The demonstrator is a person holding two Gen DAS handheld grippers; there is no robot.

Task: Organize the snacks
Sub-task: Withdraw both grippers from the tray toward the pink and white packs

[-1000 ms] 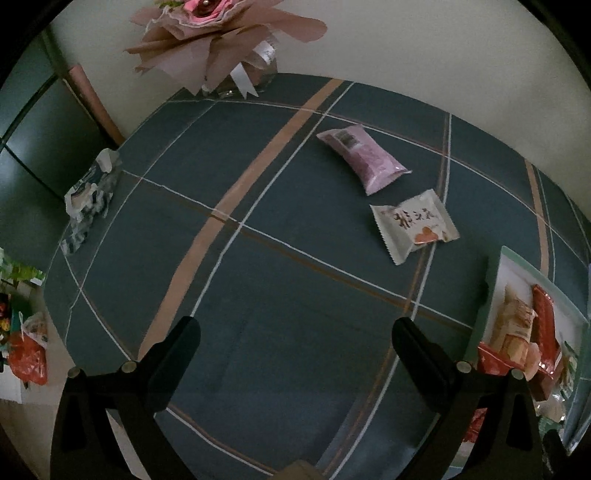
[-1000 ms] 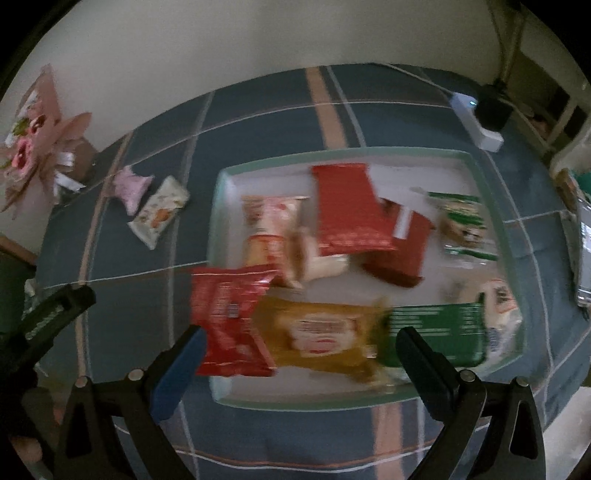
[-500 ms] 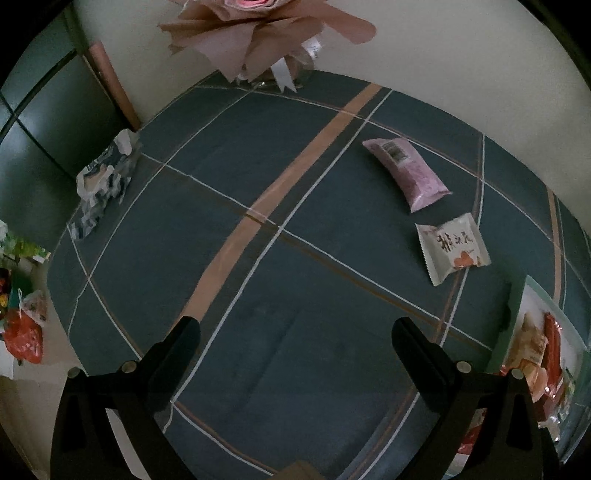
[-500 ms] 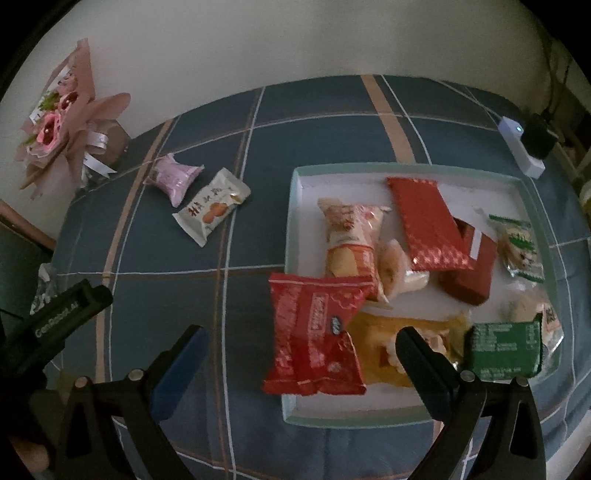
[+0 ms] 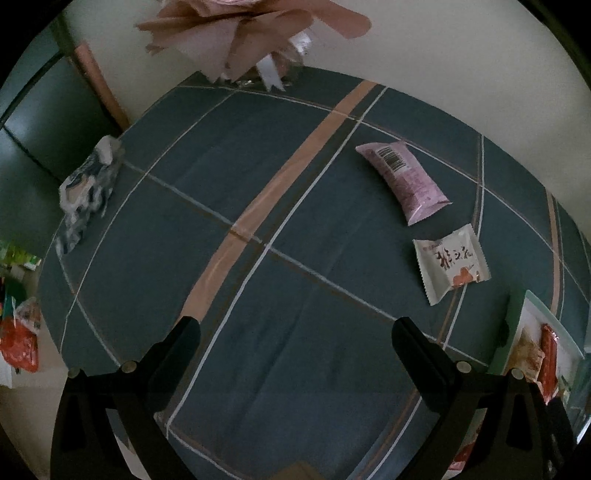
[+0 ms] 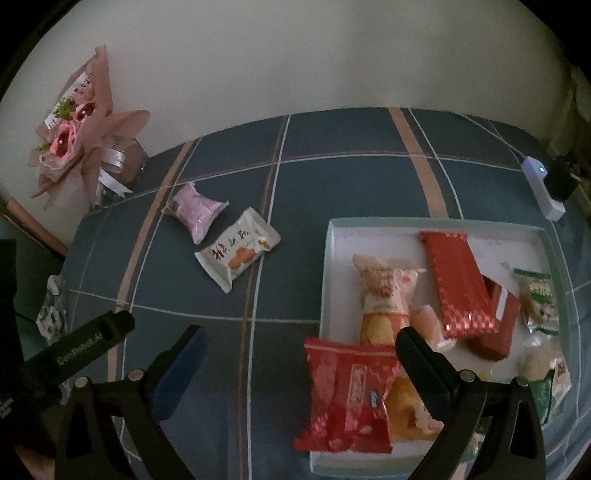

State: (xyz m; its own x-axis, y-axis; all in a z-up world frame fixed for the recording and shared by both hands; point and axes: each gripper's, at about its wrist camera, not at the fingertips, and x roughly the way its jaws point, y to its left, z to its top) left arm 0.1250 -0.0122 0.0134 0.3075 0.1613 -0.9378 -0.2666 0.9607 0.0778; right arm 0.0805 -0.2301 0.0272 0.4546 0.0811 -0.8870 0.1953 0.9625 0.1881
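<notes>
A pink snack packet (image 5: 404, 181) (image 6: 197, 210) and a white snack packet (image 5: 450, 263) (image 6: 238, 253) lie loose on the blue checked tablecloth. A pale green tray (image 6: 436, 223) (image 5: 517, 325) holds several snacks, among them a red packet (image 6: 347, 393) lying over its near left rim. My left gripper (image 5: 295, 336) is open and empty above bare cloth, left of and nearer than the two loose packets. My right gripper (image 6: 301, 343) is open and empty over the tray's left edge. The left gripper's finger (image 6: 90, 341) shows at the left of the right wrist view.
A pink paper flower bouquet (image 6: 79, 142) (image 5: 251, 33) stands at the table's far left against the wall. A crumpled wrapper (image 5: 88, 188) lies at the left table edge. A white power device (image 6: 543, 190) with a black plug sits at the far right.
Both views have swung left. The tray has slid toward the right in each view, and the two loose packets have come closer to the middle. Both grippers stay open.
</notes>
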